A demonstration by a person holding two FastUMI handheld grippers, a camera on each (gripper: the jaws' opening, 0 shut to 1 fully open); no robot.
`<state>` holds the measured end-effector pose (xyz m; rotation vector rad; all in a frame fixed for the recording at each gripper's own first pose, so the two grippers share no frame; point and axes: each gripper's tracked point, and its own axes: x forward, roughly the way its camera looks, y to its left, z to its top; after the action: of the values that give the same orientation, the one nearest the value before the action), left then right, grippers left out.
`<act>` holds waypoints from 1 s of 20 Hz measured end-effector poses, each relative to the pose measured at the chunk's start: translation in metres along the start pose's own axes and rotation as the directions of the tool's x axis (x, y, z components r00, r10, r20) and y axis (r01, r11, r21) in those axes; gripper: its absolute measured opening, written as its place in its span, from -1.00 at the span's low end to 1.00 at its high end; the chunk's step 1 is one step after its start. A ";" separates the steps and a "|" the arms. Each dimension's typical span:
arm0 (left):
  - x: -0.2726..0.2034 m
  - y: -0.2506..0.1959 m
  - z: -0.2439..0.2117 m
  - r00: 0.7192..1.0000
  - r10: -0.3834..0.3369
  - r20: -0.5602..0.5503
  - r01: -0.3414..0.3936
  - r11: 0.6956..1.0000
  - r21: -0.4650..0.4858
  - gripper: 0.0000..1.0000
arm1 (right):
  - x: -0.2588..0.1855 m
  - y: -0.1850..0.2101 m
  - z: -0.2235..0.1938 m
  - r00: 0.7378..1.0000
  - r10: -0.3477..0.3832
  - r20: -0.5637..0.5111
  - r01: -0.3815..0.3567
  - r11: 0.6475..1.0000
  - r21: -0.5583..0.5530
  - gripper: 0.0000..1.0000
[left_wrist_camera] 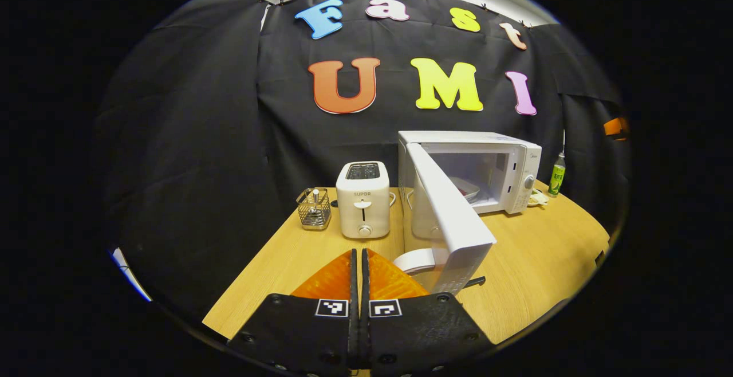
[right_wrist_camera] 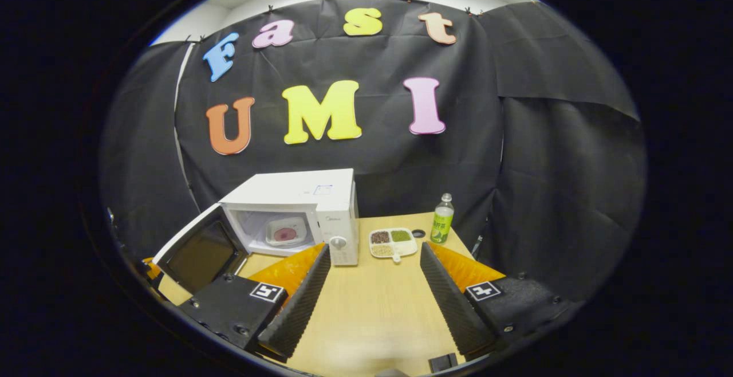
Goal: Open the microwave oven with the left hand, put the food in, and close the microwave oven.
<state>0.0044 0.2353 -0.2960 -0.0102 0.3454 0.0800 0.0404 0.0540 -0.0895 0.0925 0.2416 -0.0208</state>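
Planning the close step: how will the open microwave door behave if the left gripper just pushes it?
The door looks like a rigid flat panel hinged at the microwave's left edge, so it should swing rather than flex. Its smooth face may let the shut left gripper slide along it. The oven looks boxy and squat, so it is unlikely to tip, though it might scoot on the smooth table.

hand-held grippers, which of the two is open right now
The right hand-held gripper: its fingers stand wide apart over the table. The left hand-held gripper has its fingers pressed together.

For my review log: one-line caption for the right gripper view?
Open right gripper faces the open microwave with a dish inside.
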 end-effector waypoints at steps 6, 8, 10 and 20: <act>0.001 -0.018 -0.007 1.000 0.003 0.000 -0.003 1.000 -0.015 -1.00 | 0.003 -0.004 0.014 1.000 0.018 0.000 -0.018 0.999 0.027 1.00; 0.002 -0.035 -0.010 1.000 -0.014 -0.004 0.014 1.000 -0.021 -1.00 | 0.004 -0.004 0.020 1.000 0.031 0.003 -0.031 0.999 0.017 1.00; 0.001 -0.055 -0.015 0.999 -0.042 -0.007 0.042 0.999 -0.030 -1.00 | 0.008 -0.005 0.027 0.999 0.039 0.006 -0.039 0.999 0.006 1.00; 0.025 -0.166 -0.011 0.986 -0.166 -0.008 0.166 0.986 -0.015 -1.00 | 0.016 -0.015 0.047 0.997 0.077 0.001 -0.077 0.997 -0.010 0.82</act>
<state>0.0376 0.0715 -0.3158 -0.0535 0.3522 -0.0824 0.0671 0.0341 -0.0491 0.0920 0.2361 0.0568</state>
